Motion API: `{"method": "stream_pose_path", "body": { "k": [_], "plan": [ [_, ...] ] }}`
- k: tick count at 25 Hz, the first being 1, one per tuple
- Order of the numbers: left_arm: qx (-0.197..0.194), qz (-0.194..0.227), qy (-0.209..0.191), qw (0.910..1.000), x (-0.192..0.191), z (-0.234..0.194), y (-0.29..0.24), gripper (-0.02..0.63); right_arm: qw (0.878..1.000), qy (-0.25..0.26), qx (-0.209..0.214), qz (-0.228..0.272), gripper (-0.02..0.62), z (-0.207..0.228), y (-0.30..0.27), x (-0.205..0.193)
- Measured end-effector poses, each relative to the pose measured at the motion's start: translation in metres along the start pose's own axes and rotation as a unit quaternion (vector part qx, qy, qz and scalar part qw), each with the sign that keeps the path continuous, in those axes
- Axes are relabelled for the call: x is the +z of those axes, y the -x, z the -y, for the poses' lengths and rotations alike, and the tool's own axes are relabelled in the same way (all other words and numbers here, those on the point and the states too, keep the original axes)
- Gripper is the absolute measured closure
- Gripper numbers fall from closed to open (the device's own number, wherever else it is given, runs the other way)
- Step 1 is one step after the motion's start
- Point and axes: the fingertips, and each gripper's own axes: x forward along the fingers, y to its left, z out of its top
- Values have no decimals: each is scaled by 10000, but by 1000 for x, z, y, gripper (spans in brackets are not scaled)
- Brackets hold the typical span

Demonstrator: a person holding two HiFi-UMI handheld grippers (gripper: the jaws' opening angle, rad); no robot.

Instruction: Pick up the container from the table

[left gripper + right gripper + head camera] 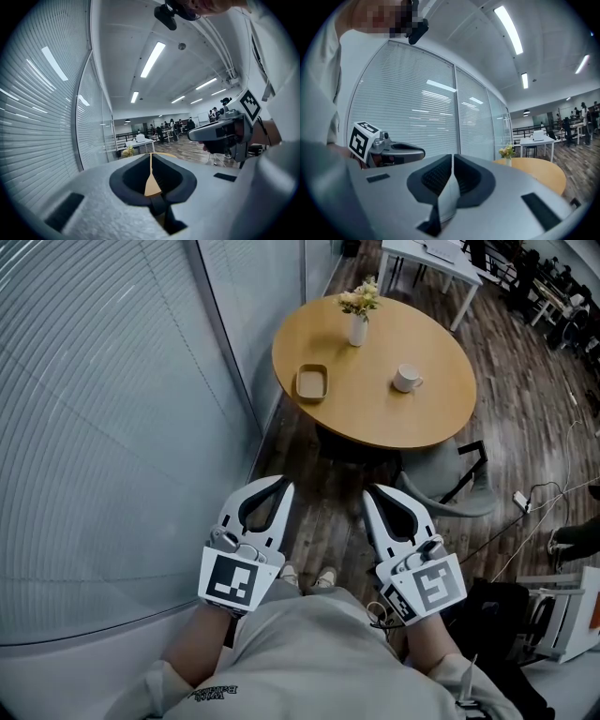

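Note:
The container (310, 382) is a shallow tan rectangular dish lying near the left edge of the round wooden table (431, 413). Both grippers are held close to the person's body, well short of the table, side by side and pointing roughly level toward it. My left gripper (284, 487) (150, 155) is shut with nothing between its jaws. My right gripper (368, 493) (452, 156) is also shut and empty. The container does not show in either gripper view. In the right gripper view only the table top (539, 171) shows ahead.
A white cup (406, 379) and a white vase of flowers (357, 320) (506, 152) stand on the table. A grey chair (450, 488) sits at its near side. A glass wall with blinds (112, 427) runs along the left. Cables (539, 498) lie on the floor at right.

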Motion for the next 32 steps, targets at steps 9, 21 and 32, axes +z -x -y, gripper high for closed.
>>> {"method": "stream_pose_path", "body": {
  "k": [9,21,32],
  "plan": [
    [-29,4,-79,10000,2,18,-25,577,10000,12,32,-19,558,27,5,-9],
    [31,-62,-222,9997,7,27,-47,577,10000,-78,52,-30,558,56,8,-16],
    [-95,-46,-156,9998,-6,10,-72,577,9998,-41,-176,-35,558,80,-16,-18]
  ]
}}
